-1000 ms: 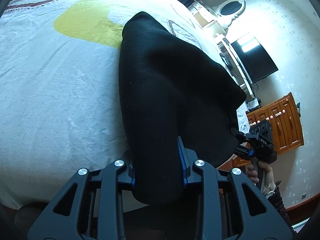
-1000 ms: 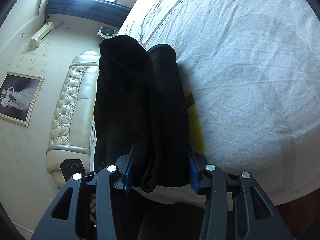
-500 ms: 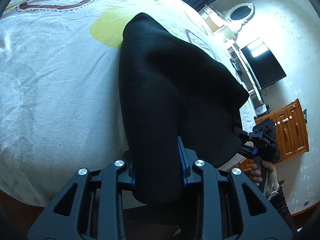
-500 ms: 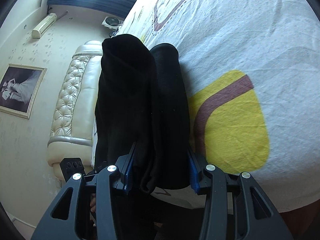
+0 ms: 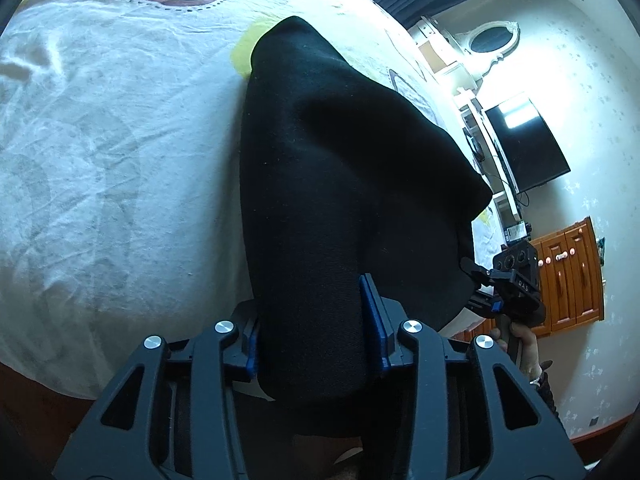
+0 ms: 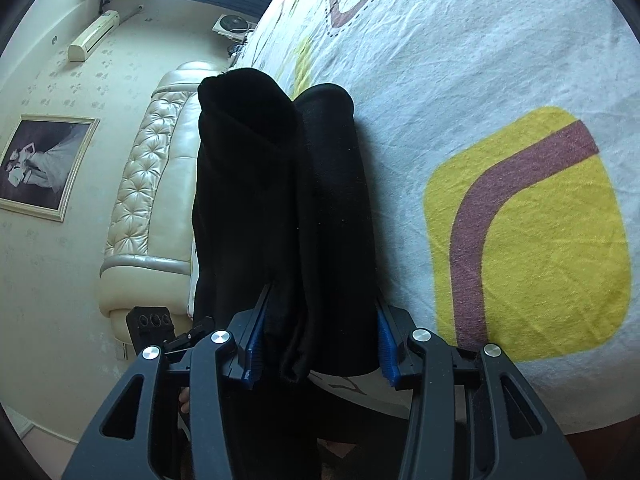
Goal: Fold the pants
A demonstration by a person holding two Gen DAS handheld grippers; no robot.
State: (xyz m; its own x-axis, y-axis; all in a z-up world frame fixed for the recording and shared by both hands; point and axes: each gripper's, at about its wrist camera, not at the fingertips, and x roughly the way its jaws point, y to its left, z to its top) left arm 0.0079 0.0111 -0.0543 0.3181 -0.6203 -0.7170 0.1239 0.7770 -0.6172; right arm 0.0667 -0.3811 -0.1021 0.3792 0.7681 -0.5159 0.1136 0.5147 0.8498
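Black pants (image 5: 340, 184) hang over bedsheet (image 5: 100, 140), pinched by left gripper (image 5: 316, 334) and right gripper (image 6: 318, 344), both clamped on fabric. Advice: keep grips level, lower evenly onto bedsheet, avoid bunching.

The black pants (image 5: 340, 184) are doubled into thick layers and held stretched above the bed (image 5: 100, 140). In the right wrist view, two bunched folds (image 6: 280, 208) are seen side by side.
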